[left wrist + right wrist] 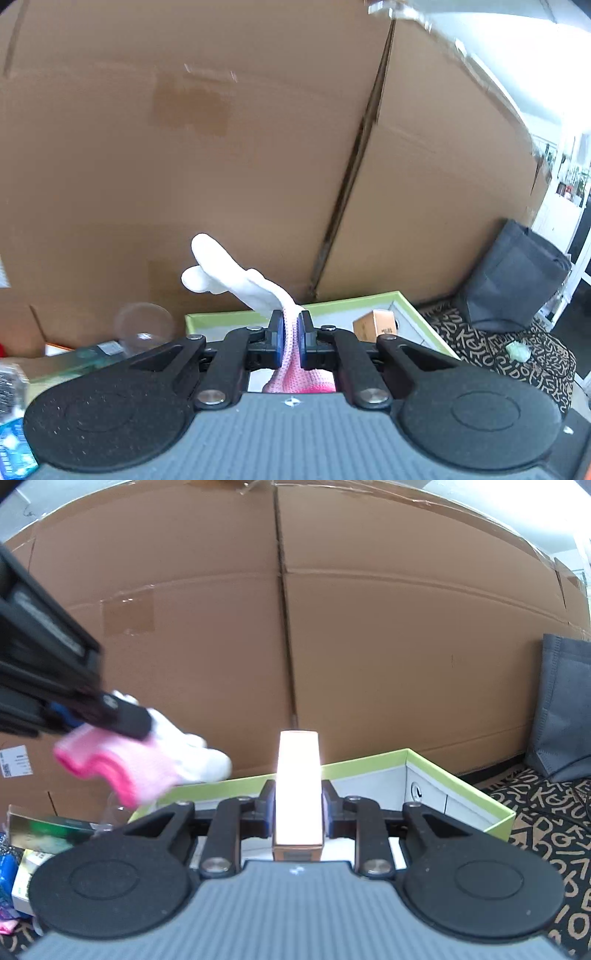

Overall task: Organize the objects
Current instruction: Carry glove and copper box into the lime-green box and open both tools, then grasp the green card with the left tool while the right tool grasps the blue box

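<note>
My left gripper (290, 317) is shut on a pink and white knitted glove (221, 269). Its white fingers stick up past the pads and its pink cuff hangs behind them. From the right wrist view the same glove (147, 771) dangles at the left from the left gripper (135, 725), above the near left corner of a green-rimmed box (461, 779). My right gripper (298, 794) is shut on a small tan carton (299, 768), held upright and washed out by glare, over that box. The green-rimmed box (221, 317) lies just ahead of the left gripper.
Tall cardboard boxes (369, 627) wall off the back. A dark grey bag (561, 709) stands at the right on a patterned cloth (546, 830). A small brown carton (375, 325) shows inside the green-rimmed box. A clear plastic dome (144, 325) and assorted packets (37, 838) clutter the left.
</note>
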